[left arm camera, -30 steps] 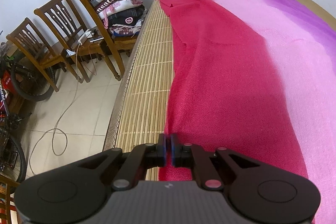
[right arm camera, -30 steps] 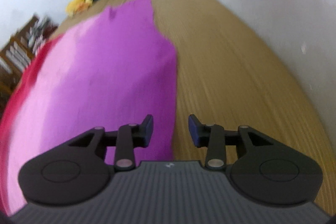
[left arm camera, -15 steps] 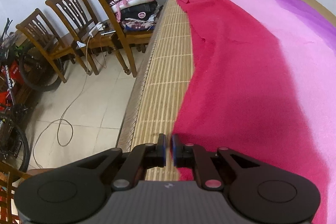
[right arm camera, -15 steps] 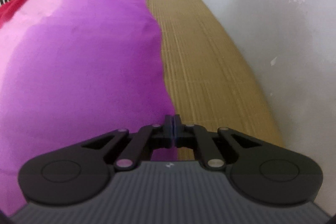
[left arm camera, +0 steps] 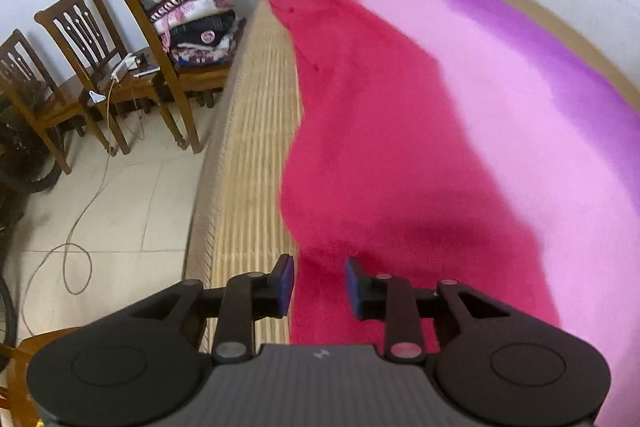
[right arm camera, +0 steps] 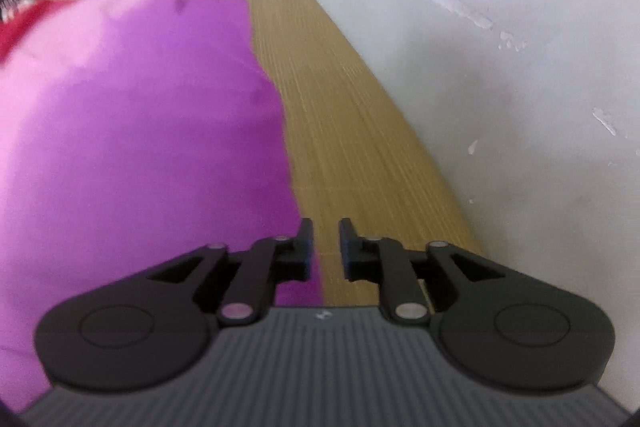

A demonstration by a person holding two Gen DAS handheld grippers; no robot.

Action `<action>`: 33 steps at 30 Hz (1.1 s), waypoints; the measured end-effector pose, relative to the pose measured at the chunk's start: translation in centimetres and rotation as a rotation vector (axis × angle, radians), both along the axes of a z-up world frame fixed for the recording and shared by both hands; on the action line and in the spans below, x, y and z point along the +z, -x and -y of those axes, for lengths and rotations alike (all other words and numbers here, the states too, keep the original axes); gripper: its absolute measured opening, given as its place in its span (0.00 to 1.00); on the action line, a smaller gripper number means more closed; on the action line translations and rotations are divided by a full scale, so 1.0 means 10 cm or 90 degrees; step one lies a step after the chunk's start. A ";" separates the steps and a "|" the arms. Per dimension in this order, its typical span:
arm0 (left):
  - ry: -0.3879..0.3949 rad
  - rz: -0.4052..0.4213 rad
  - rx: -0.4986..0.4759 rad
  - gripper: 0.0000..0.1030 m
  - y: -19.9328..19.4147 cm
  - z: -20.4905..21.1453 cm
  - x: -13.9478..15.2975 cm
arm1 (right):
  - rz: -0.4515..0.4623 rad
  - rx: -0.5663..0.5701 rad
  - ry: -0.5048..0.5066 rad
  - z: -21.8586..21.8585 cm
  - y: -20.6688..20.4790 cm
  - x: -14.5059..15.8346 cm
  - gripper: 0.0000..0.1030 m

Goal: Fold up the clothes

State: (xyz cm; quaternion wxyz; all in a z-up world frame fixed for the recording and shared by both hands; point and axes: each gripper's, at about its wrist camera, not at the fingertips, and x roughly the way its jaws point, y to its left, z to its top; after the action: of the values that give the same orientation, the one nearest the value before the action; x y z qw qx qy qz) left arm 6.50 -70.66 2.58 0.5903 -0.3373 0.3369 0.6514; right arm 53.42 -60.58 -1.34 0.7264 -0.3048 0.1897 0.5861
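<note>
the shawl (left arm camera: 460,131) lies flat, long axis running straight ahead; left tongs (left arm camera: 319,285) and right tongs (right arm camera: 324,251) both apart, empty.

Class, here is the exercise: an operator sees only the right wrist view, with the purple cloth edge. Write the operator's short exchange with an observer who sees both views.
Operator: Is the left gripper holding anything?
Observer: No. The left gripper is open, its fingers either side of the cloth's red edge.
Operator: What lies beyond that edge?
Observer: A strip of bamboo mat, then three wooden chairs on the floor. The nearest carries stacked clothes.
</note>
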 end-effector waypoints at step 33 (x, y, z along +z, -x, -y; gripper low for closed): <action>-0.026 0.035 0.018 0.13 -0.06 0.04 -0.05 | -0.019 0.097 0.025 0.25 0.46 -0.37 0.55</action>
State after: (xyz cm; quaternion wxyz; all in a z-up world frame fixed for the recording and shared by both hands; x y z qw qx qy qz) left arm 7.06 -71.02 2.10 0.5966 -0.3478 0.3026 0.6569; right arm 48.85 -63.13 -5.03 0.6707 -0.3240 0.1880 0.6402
